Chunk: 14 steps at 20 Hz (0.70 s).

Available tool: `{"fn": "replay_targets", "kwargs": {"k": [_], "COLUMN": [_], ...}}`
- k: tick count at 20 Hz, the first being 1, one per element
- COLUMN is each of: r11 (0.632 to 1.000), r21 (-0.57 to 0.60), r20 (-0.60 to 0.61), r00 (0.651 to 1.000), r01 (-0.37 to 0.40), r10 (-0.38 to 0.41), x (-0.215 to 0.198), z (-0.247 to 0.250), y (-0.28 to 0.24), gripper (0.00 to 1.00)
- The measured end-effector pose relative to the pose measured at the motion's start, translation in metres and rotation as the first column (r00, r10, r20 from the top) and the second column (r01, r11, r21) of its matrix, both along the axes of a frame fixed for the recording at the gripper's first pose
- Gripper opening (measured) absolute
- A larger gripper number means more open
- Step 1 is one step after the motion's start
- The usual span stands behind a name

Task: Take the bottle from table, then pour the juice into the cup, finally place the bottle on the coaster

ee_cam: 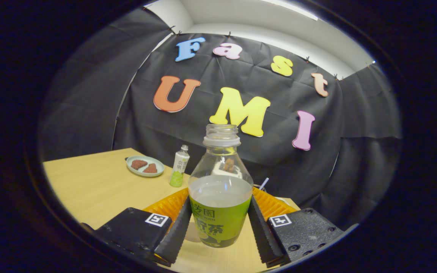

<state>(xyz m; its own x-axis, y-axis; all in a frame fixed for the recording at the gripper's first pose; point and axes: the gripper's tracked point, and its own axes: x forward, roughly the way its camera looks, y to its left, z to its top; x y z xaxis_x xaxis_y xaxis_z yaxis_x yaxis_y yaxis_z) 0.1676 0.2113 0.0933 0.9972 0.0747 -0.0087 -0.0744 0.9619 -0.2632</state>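
Inspector: Starting with the largest item, the wooden table (89, 182) carries an orange ridged tray or basket (169, 204) just behind the fingers; I cannot tell which it is.

Clerk: And the bottle?

Inspector: The bottle (220, 189) stands upright between the fingers, uncapped, part full of pale juice. The gripper (218, 231) has both pads pressed against its green label, so it is clamped on the bottle.

Clerk: Progress?

Inspector: In my judgement the take is made or nearly so; pouring and setting it on the coaster remain. Something white sits low behind the left finger, possibly the cup; too hidden to confirm.

Clerk: Anything smaller?

Inspector: Well beyond, a plate (145, 166) with two reddish pieces, and beside it a small capped bottle (179, 167).
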Motion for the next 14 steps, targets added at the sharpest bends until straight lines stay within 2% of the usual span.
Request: {"fn": "replay_targets", "kwargs": {"k": [3, 5, 8, 10, 14], "r11": [0.994, 0.99, 0.98, 0.98, 0.973], "r21": [0.101, 0.141, 0.189, 0.199, 0.229], "r20": [-0.072, -0.118, -0.148, -0.172, -0.231], "r00": [0.996, 0.992, 0.985, 0.983, 0.971], "r01": [-0.037, -0.028, -0.057, -0.023, -0.011], "r10": [0.044, 0.045, 0.086, 0.058, 0.065], "x": [0.037, 0.058, 0.079, 0.095, 0.116], "z": [-0.016, -0.025, -0.047, -0.063, -0.095], "y": [0.004, 0.002, 0.01, 0.003, 0.004], "gripper": [0.82, 0.82, 0.82, 0.82, 0.82]}}
